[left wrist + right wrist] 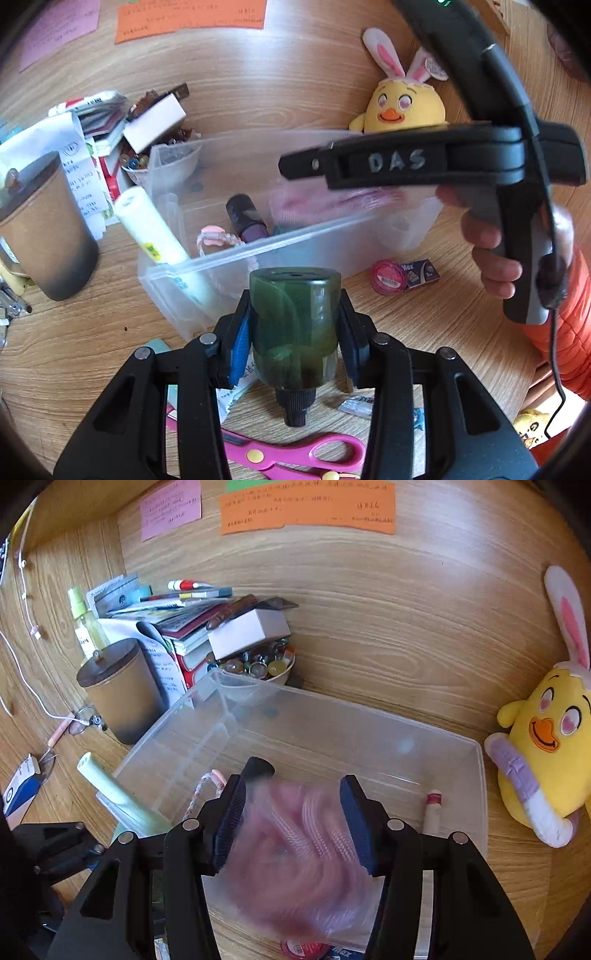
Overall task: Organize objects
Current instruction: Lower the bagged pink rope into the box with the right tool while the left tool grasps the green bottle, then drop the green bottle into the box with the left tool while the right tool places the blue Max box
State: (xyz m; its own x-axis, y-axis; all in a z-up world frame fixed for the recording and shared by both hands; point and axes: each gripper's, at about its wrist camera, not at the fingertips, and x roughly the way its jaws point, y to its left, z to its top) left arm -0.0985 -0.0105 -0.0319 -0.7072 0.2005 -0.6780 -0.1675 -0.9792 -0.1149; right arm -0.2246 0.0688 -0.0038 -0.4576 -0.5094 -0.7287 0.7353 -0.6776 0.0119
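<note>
Your left gripper is clamped on a green bottle, cap toward you, just short of the clear bin. Your right gripper pinches a blurry pink bag over the bin's inside. In the bin: purple bottle, pink charm. White tube leans on its left wall. Pink scissors lie on the desk below your left gripper; chick plush sits right of the bin.

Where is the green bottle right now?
In the left wrist view, the green bottle sits clamped in the left gripper, cap toward the camera, just short of the clear bin's near wall.
</note>
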